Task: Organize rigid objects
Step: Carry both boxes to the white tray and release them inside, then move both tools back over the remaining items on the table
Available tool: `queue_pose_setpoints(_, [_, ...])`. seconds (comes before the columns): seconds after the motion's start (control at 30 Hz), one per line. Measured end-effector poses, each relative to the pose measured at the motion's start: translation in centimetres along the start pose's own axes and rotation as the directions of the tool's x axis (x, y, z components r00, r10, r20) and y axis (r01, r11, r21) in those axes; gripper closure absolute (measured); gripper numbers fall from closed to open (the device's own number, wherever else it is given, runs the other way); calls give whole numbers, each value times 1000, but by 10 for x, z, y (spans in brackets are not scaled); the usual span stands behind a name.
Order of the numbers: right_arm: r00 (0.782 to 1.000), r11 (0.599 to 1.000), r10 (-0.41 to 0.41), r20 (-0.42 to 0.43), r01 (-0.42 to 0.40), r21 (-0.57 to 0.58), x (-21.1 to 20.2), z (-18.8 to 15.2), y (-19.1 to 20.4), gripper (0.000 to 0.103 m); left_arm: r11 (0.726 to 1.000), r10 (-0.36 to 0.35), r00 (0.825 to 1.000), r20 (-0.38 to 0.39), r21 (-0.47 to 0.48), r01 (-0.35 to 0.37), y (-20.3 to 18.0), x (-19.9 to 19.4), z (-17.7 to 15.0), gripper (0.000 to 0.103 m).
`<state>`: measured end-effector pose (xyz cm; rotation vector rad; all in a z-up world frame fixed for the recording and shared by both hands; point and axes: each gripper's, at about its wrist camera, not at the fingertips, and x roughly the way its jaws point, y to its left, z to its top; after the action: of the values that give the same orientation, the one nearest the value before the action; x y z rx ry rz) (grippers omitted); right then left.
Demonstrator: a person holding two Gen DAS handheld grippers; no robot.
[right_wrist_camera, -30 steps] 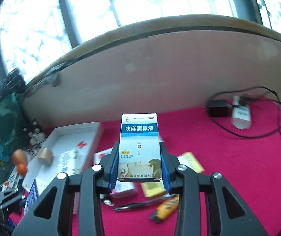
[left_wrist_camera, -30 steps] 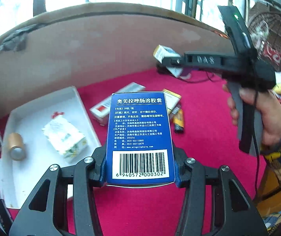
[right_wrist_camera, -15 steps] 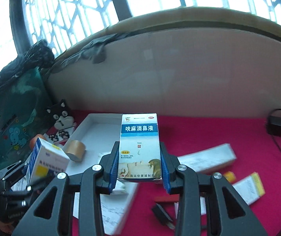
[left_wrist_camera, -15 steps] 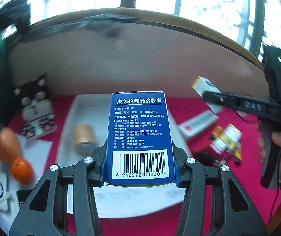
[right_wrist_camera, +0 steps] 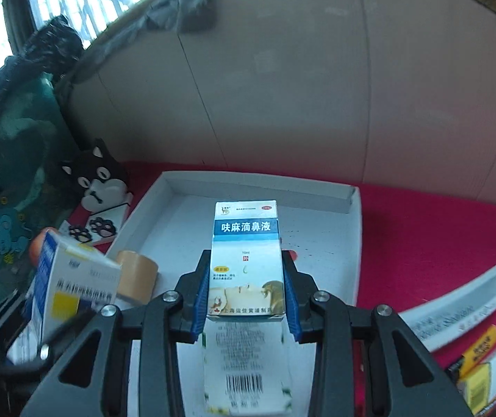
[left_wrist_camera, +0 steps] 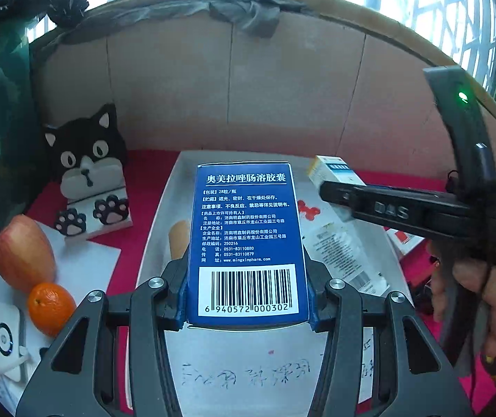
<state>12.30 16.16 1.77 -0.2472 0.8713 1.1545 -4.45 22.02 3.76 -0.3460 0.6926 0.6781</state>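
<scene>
My left gripper (left_wrist_camera: pixel 247 299) is shut on a dark blue medicine box (left_wrist_camera: pixel 248 229) with a barcode, held over the near part of the white tray (left_wrist_camera: pixel 163 208). My right gripper (right_wrist_camera: pixel 246 299) is shut on a white and blue nose-drop box (right_wrist_camera: pixel 246 260), also above the tray (right_wrist_camera: pixel 262 187). In the tray lie a tan tape roll (right_wrist_camera: pixel 137 278) and a flat white printed box (right_wrist_camera: pixel 244 365). The left wrist view shows the right gripper (left_wrist_camera: pixel 338 194) at the right with its box (left_wrist_camera: pixel 331 170). The right wrist view shows the left gripper's blue box (right_wrist_camera: pixel 74 285) at the left.
A black cat figure (left_wrist_camera: pixel 88 173), an apple (left_wrist_camera: pixel 22 250) and an orange (left_wrist_camera: pixel 51 307) stand left of the tray. A curved cardboard wall (left_wrist_camera: pixel 248 87) closes the back. A long white box (right_wrist_camera: pixel 456 305) and yellow boxes (right_wrist_camera: pixel 480 347) lie on the red cloth to the right.
Both grippers have swung left with their boxes, from over the loose boxes on the red cloth to above the white tray. Both grips are unchanged.
</scene>
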Motion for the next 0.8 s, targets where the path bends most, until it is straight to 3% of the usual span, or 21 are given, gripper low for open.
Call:
queue_pose_setpoints(0.2, [1000, 999, -20, -6, 20, -27, 12, -3, 12, 66, 999, 17, 999, -37, -28, -18, 9, 13, -5, 54])
queue_pose_setpoints(0.23, [1000, 999, -23, 2, 24, -38, 10, -4, 14, 62, 999, 17, 999, -40, -36, -18, 11, 13, -5, 54])
queue_pose_setpoints(0.27, [999, 998, -28, 18, 29, -50, 9, -4, 19, 54, 999, 9, 999, -39, -45, -11, 13, 14, -5, 54])
queue_pose_setpoints(0.3, [999, 998, -28, 34, 30, -55, 6, -5, 20, 23, 999, 3, 999, -39, -53, -5, 14, 14, -5, 52])
queue_pose_setpoints(0.33, [998, 998, -25, 53, 28, -58, 2, -6, 20, 2, 998, 2, 999, -38, -60, -4, 16, 13, -6, 50])
queue_pose_setpoints(0.37, [996, 998, -24, 84, 29, -57, -5, -7, 21, 0, 998, -1, 1000, -26, -67, -1, 17, 11, -6, 41])
queue_pose_setpoints(0.4, [994, 998, -24, 105, 31, -57, -9, -8, 21, 0, 997, 3, 1000, -14, -74, -4, 18, 10, -6, 18])
queue_pose_setpoints(0.47, [992, 998, -28, 123, 36, -58, -16, -9, 22, 0, 996, 24, 1000, 19, -82, -23, 19, 4, -7, 0])
queue_pose_setpoints(0.6, [989, 999, -14, 149, 19, -32, -33, -15, 17, 0, 995, 76, 995, 56, -68, -73, 17, -8, -5, 0])
queue_pose_setpoints(0.8, [980, 999, -1, 198, -8, 45, -65, -29, -3, 0, 994, 70, 995, 73, -84, -64, 14, -16, -4, 0])
